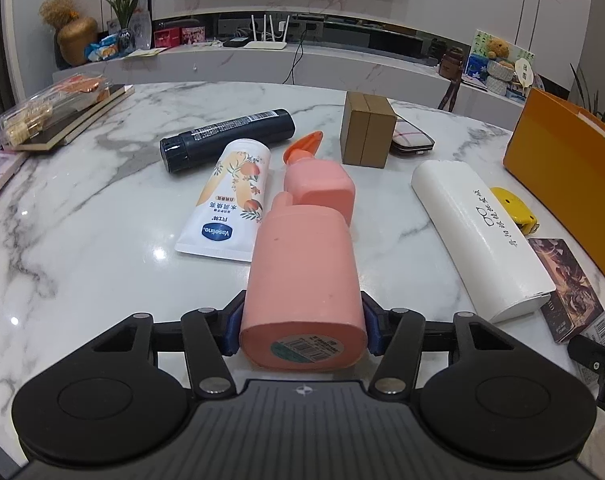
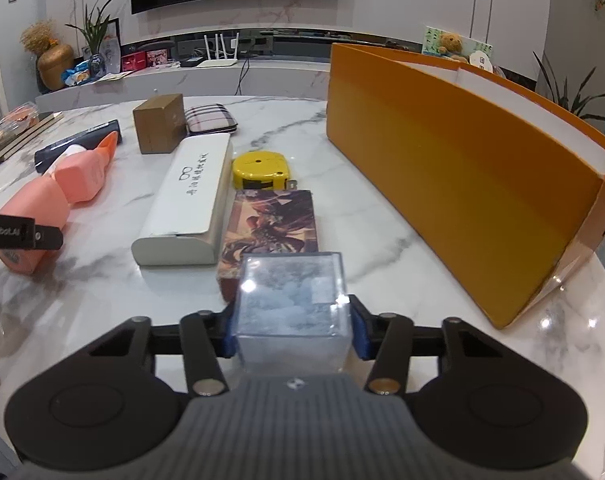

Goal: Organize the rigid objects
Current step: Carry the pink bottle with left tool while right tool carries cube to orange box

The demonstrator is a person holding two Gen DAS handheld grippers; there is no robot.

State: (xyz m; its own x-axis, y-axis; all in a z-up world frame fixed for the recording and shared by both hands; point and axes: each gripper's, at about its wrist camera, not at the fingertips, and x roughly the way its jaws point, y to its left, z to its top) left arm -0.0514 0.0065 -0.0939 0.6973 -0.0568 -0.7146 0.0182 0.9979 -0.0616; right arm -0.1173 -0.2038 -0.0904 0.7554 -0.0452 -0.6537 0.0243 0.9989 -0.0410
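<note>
The left gripper (image 1: pixel 302 328) is closed across the base end of a pink pump bottle (image 1: pixel 302 280), its blue pads (image 1: pixel 231 330) pressed against the two flat sides just above the barcode label, while the bottle lies on its side on the marble table (image 1: pixel 82 240) with the orange nozzle pointing to the far side. I judge the bottle to be hard, smooth plastic, moderately heavy if it has liquid in it (the pictures do not show how full it is), and likely to droop at the pump end when lifted from the base; a hold nearer the middle of the body would balance better, and the pump neck itself looks like the weak spot to avoid. The right gripper (image 2: pixel 292 330) is clamped on a clear plastic box (image 2: pixel 292 312), pads on its left and right walls, near the near edge of the table. That box looks light, stiff and slick, and thin enough to crack or pop out under a hard squeeze, so a gentle, square grip on the flat walls suits it. Just beyond it lies a patterned card box (image 2: pixel 270 232), with a white glasses case (image 2: pixel 186 204) to its left and a yellow tape measure (image 2: pixel 260 170) farther off. The open orange box (image 2: pixel 462 184) stands to the right, seemingly the place things are meant to go.
</note>
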